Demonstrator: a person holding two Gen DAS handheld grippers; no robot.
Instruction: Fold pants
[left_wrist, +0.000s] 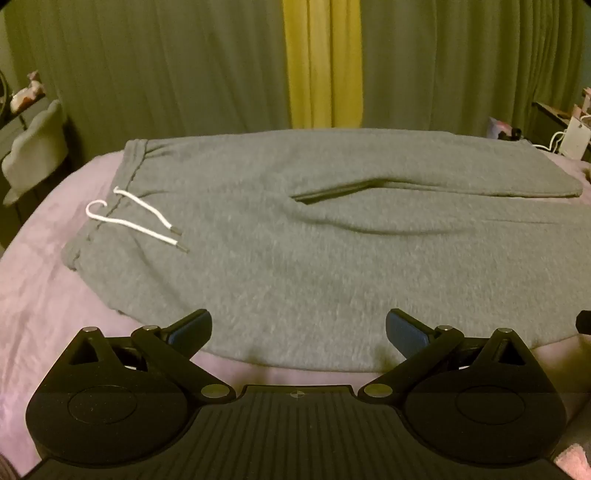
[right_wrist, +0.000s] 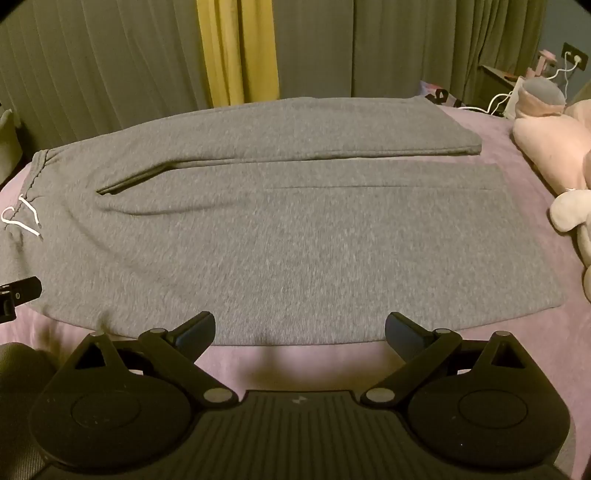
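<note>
So the pants (left_wrist: 332, 240) are lying flat across the bed (left_wrist: 44, 295), waistband and drawstring (left_wrist: 136, 218) at the left of the frame, the 2 legs running off to the right with a gap between them. Nothing's folded yet, far as I can tell. My left gripper (left_wrist: 298, 328) and right gripper (right_wrist: 300, 330) both hover over the near edge at the bottom of the frame, fingers spread wide, nothing between them. Next I'd pinch that near edge, left by the waist and right out toward the cuff (right_wrist: 546, 288), then lift evenly and lay the near leg onto the far one. Grab both layers, or the fleece sags and wrinkles.
</note>
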